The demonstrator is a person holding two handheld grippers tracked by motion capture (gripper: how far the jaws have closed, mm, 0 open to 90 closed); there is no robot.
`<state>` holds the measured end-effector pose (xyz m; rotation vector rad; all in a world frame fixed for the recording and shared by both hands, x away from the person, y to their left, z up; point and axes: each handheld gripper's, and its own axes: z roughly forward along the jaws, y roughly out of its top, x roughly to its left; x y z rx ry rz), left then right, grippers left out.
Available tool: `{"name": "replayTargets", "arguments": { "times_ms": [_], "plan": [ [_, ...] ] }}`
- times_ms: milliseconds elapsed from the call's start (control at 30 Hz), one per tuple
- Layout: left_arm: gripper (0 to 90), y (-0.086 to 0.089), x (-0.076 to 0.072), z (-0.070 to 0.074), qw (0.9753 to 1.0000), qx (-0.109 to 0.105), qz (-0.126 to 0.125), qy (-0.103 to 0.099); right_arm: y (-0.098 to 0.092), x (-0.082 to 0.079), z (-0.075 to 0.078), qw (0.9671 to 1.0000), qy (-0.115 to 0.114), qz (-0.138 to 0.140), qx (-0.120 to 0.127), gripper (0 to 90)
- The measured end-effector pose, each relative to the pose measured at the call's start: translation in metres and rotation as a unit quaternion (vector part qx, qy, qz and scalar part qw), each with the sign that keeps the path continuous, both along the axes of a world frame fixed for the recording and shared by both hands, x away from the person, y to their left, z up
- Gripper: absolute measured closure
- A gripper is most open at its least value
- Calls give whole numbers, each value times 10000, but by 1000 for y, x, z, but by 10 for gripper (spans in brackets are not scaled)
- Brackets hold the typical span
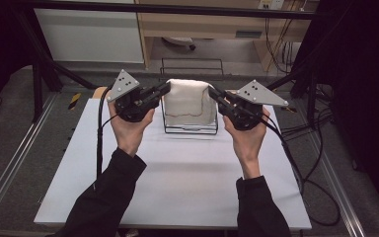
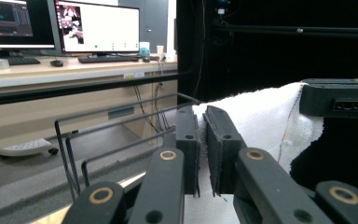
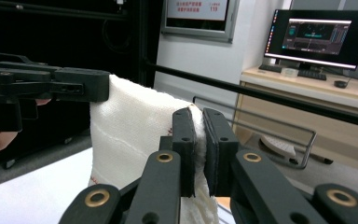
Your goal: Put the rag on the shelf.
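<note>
Towel (image 1: pixel 186 98), white and held up by its two top corners, hangs over a wire rack (image 1: pixel 190 129) at the far middle of the white table (image 1: pixel 177 182) in the high view. The left gripper (image 1: pixel 164 89) pinches the towel's left top corner and the right gripper (image 1: pixel 212 92) pinches the right one, each held in a hand. The towel's top edge runs straight across from one gripper to the other, its long side level, and the cloth drops down into the rack.

In the left gripper view, the left gripper (image 2: pixel 204 140) has its jaws nearly closed, with only a thin fold of towel (image 2: pixel 265 116) between them. The cloth stretches away to the right gripper (image 2: pixel 340 100), which clamps the far corner. The rack's wires (image 2: pixel 112 140) stand to the left.

In the right gripper view, the right gripper (image 3: pixel 199 144) is likewise squeezed onto a towel (image 3: pixel 130 135) corner. The cloth spreads leftward to the left gripper (image 3: pixel 81 85), hanging downward.
</note>
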<state>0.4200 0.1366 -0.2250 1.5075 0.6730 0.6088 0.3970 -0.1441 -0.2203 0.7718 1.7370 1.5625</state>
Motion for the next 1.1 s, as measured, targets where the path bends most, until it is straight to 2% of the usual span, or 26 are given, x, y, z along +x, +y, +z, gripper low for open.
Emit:
{"name": "replayTargets", "arguments": {
  "times_ms": [700, 1100],
  "plan": [
    [833, -4, 19, 35, 9996, -35, 140, -227, 1, 17, 32, 9996, -225, -137, 72, 844],
    [833, -5, 30, 48, 9992, -111, 207, -320, 4, 29, 49, 9992, -321, -203, 116, 844]
  ]
}}
